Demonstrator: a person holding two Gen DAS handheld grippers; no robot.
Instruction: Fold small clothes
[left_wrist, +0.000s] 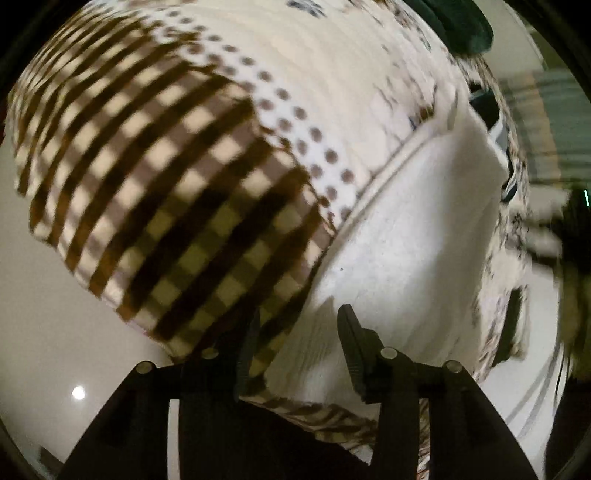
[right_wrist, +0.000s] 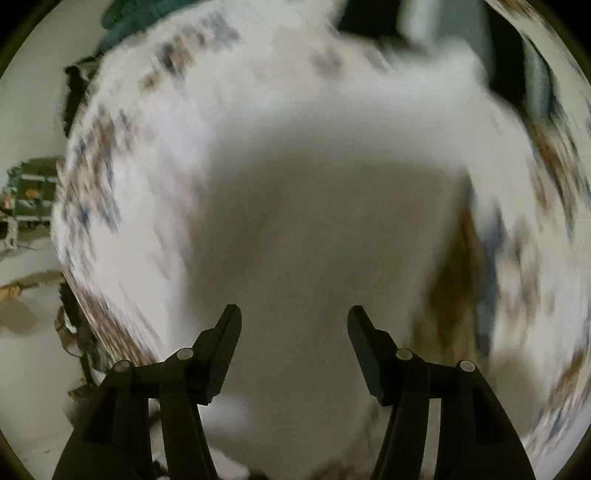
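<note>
Surface: pale, smooth tabletop (left_wrist: 55, 332) fills the lower left of my left wrist view, with one bright light reflection on it; the same pale top (right_wrist: 33, 398) shows at the lower left of my right wrist view.
Garment: a small white garment (left_wrist: 406, 229) lies right in front of my left camera, its plain white lining turned up, with a stitched hem curving across it. Printed patches in brown and grey-blue run along its far and right edges.
Checked piece: a brown-and-cream checked cloth (left_wrist: 155, 192) lies on the left, with a white band of brown dots along its right edge; it touches the white lining.
Left gripper: my left gripper (left_wrist: 295, 339) has its fingers spread apart; fabric lies between them, the checked edge at the left finger, white lining at the right.
Right gripper: my right gripper (right_wrist: 293, 328) is also spread wide, clamping nothing. Its view is badly blurred.
Garment from the right: the same white garment (right_wrist: 314, 221) fills nearly that whole view, blurred print around its margins, a shadowed white area in the middle.
Background: a dark teal cloth (right_wrist: 140, 18) sits beyond the garment at the upper left; I also see it at the top right of the left view (left_wrist: 461, 26).
Clutter: some greenish item (right_wrist: 31, 195) at the left edge, too blurred to name.
</note>
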